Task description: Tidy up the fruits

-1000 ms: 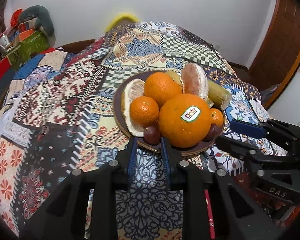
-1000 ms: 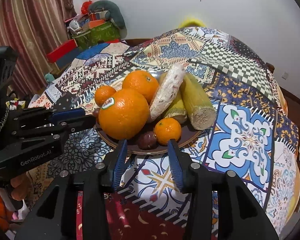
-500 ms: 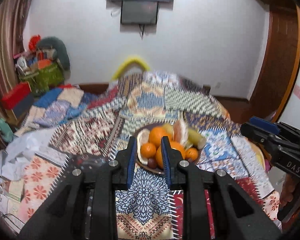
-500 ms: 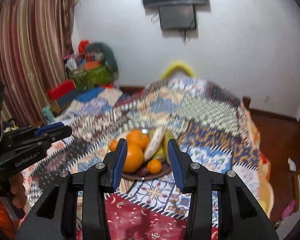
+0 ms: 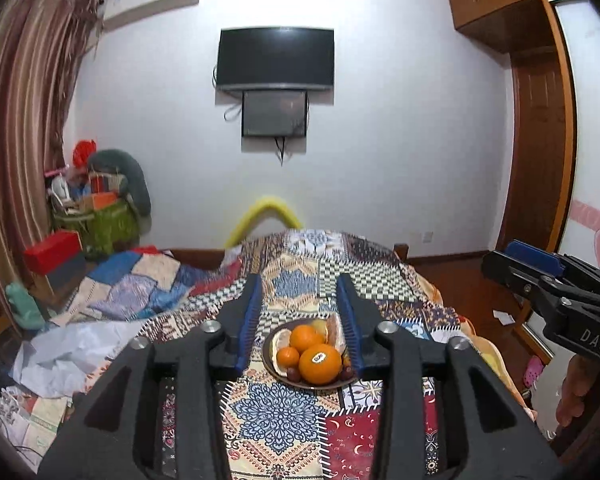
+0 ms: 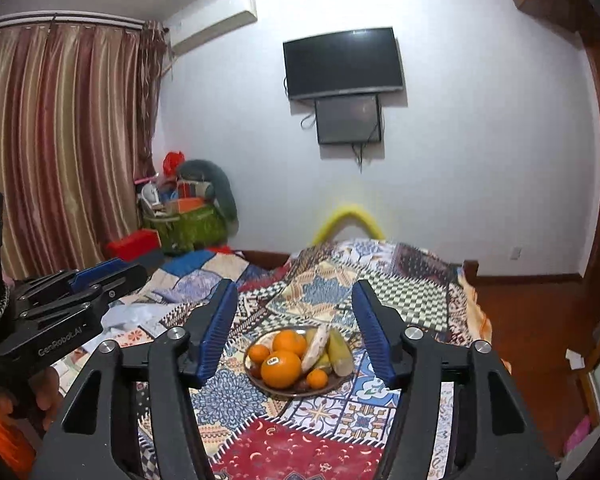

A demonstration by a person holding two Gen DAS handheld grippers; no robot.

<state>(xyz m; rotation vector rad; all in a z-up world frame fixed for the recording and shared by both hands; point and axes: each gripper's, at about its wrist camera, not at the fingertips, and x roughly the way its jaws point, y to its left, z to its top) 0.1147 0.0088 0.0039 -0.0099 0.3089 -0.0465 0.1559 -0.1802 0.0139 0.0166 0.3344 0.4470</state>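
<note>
A brown plate [image 5: 269, 365] [image 6: 252, 372] of fruit sits on the patchwork bedspread. It holds a large stickered orange [image 5: 320, 363] [image 6: 281, 369], smaller oranges [image 5: 305, 338] [image 6: 289, 342], a peeled pomelo segment [image 6: 316, 347], a corn cob [image 6: 339, 351] and dark small fruits [image 5: 294, 376]. My left gripper [image 5: 300, 322] is open and empty, held high and back from the plate. My right gripper [image 6: 294, 326] is open and empty, also well back. Each gripper shows at the edge of the other's view: the right one [image 5: 556, 292], the left one [image 6: 68, 300].
The patchwork bedspread [image 5: 300, 280] covers the bed. Crumpled white paper [image 5: 72, 348] and loose quilts lie at left. A green bag with boxes [image 5: 100, 216] stands by the curtain [image 6: 60, 140]. A TV [image 5: 276, 58] hangs on the far wall; a wooden door [image 5: 540, 152] is at right.
Both grippers have pulled far back and up from the plate, so the fruit now looks small. Both sets of jaws have opened wider. The fruit has not moved.
</note>
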